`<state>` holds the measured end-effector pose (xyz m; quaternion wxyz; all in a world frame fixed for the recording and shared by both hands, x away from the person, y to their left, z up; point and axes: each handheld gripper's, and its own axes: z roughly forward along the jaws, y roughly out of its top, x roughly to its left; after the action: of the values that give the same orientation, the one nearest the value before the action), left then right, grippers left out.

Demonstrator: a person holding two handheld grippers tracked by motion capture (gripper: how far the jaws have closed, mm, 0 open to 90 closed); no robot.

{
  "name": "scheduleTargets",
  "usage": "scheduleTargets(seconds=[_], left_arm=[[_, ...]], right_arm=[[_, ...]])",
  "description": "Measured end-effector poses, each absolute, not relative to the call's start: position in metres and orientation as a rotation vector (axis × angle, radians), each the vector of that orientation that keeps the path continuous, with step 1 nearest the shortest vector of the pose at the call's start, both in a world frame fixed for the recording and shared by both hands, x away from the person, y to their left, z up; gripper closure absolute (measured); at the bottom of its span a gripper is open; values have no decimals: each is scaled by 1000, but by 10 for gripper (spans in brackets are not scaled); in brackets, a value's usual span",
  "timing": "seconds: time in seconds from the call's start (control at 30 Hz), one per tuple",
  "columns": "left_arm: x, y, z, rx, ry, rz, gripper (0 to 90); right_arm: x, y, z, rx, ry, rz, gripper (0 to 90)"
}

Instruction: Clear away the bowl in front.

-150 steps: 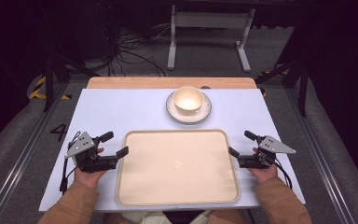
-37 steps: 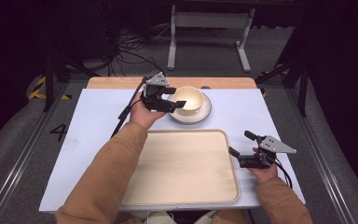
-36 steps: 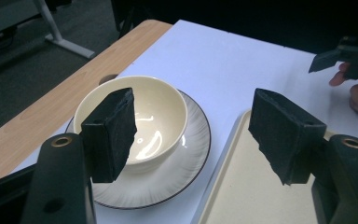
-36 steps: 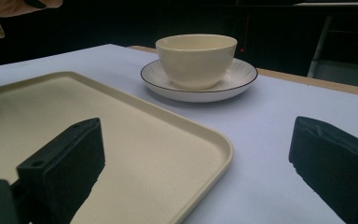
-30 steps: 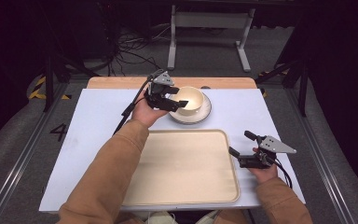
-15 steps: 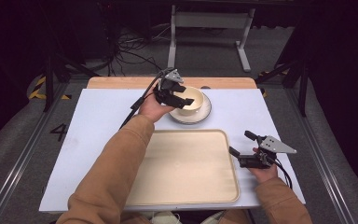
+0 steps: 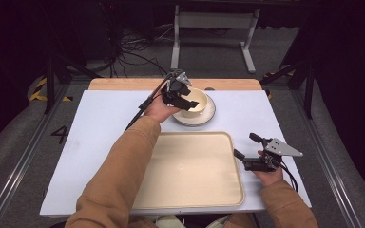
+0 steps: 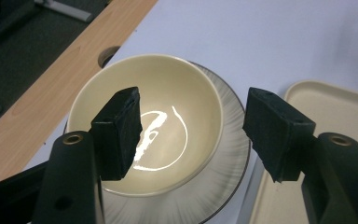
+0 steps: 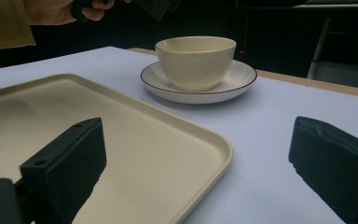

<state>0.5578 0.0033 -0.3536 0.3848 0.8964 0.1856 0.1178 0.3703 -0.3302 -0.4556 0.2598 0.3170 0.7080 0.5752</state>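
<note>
A cream bowl [image 7: 198, 99] stands on a ribbed white saucer [image 7: 209, 114] at the far middle of the white table. My left gripper [image 7: 186, 98] hovers over the bowl's left side, open. In the left gripper view its left pad lies over the inside of the bowl [image 8: 168, 93] and its right pad over the saucer's [image 8: 223, 182] outer edge, so the bowl's wall sits between the jaws untouched. My right gripper [image 7: 244, 145] stands open and empty at the right edge of the cream tray [image 7: 190, 166]. The right gripper view shows the bowl [image 9: 196, 60] upright on the saucer [image 9: 242, 77] beyond the tray [image 9: 121, 130].
The tray is bare and takes up the near middle of the table [image 7: 100, 142]. A wooden strip [image 7: 123, 84] with a round hole runs along the far edge. The left forearm in a tan sleeve [image 7: 123, 166] crosses the tray's left side. Dark floor and cables lie beyond.
The left hand has moved right and slightly down, from beside the saucer's left edge to over the bowl. The right gripper has stayed put.
</note>
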Motion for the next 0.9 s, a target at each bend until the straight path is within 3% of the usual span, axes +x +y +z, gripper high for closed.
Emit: scheduleTargets(seconds=[0.3, 0.63, 0.9], left_arm=[[563, -5, -369, 2304, 513, 225, 343], [567, -9, -380, 2339, 546, 171, 438], [570, -12, -389, 2380, 537, 172, 438]], right_arm=[[370, -330, -456, 858, 1918, 1560, 42], [370, -330, -456, 857, 1918, 1560, 42], [370, -330, -456, 857, 1917, 1559, 43]])
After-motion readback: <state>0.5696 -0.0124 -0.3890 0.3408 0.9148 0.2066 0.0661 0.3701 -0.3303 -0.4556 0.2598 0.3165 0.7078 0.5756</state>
